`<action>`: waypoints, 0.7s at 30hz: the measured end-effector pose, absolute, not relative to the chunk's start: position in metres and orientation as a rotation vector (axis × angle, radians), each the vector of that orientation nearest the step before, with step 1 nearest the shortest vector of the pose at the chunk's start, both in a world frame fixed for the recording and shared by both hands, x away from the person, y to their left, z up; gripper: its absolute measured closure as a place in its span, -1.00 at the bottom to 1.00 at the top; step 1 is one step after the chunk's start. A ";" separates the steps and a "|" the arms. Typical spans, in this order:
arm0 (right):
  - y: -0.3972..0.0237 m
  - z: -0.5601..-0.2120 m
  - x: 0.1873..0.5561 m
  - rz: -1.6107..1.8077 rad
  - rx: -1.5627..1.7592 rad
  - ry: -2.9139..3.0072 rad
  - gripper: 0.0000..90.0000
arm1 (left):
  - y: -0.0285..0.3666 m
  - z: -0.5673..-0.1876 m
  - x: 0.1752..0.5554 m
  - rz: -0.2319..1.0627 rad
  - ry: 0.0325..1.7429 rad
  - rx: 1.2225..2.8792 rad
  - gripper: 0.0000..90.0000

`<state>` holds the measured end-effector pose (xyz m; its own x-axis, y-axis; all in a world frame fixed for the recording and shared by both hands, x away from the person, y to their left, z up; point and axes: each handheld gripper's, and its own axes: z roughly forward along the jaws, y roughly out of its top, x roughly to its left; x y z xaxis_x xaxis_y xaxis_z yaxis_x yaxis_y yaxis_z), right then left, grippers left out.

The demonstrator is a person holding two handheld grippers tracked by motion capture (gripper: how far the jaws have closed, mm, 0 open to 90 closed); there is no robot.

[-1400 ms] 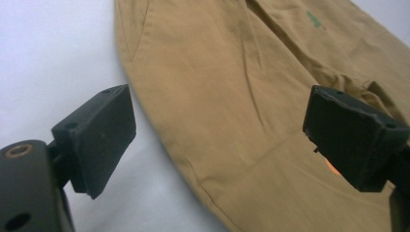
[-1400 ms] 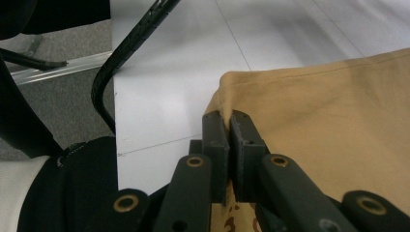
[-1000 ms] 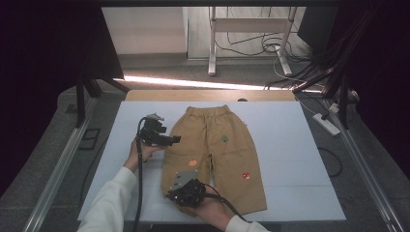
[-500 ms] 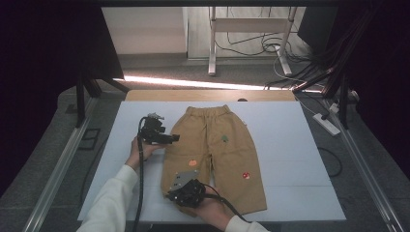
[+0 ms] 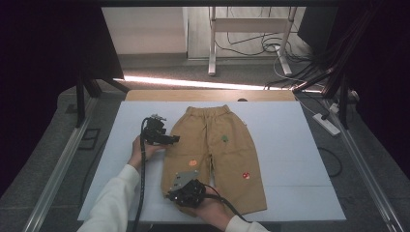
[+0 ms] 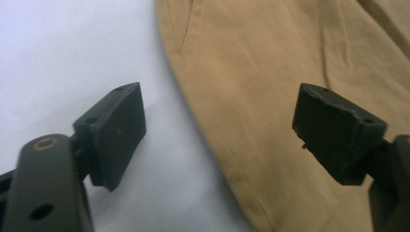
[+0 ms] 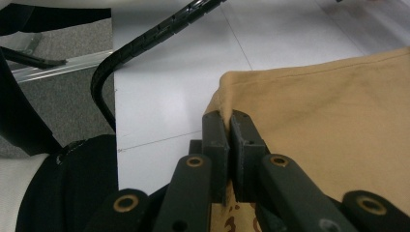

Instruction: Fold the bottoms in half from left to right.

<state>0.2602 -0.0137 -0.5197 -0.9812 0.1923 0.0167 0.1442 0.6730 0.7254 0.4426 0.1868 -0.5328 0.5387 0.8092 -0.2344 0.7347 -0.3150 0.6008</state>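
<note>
- Trousers (image 5: 220,154) are lying flat on my white counter (image 5: 300,145), waistband at the far end, legs pointing toward me.
- My right claw (image 7: 229,130) is pinching the hem corner of the left trouser leg, jaws clamped tight on the tan cloth at the near edge of the counter.
- My left claw (image 6: 217,130) is hovering over the left outer seam, one jaw above the counter, the other above the cloth.
- Its jaws are standing wide, just closing a little, pads not pressing on the cloth.
</note>
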 end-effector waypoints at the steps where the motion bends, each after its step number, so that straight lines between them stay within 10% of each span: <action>1: -0.014 -0.520 0.260 1.215 0.286 2.818 0.91 | 0.187 -0.534 0.443 0.128 1.249 2.109 -0.46; 8: -0.014 -0.520 0.260 1.219 0.287 2.815 0.91 | 0.191 -0.535 0.442 0.110 1.238 2.086 -0.26; 21: -0.014 -0.520 0.260 1.212 0.283 2.820 0.91 | 0.187 -0.539 0.441 -0.007 1.163 2.096 0.88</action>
<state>0.2602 -0.0139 -0.5203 -0.9814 0.1909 0.0182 0.1445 0.6740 0.7244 0.4409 0.1875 -0.5390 0.5918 0.7342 -0.3329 0.7380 -0.3272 0.5902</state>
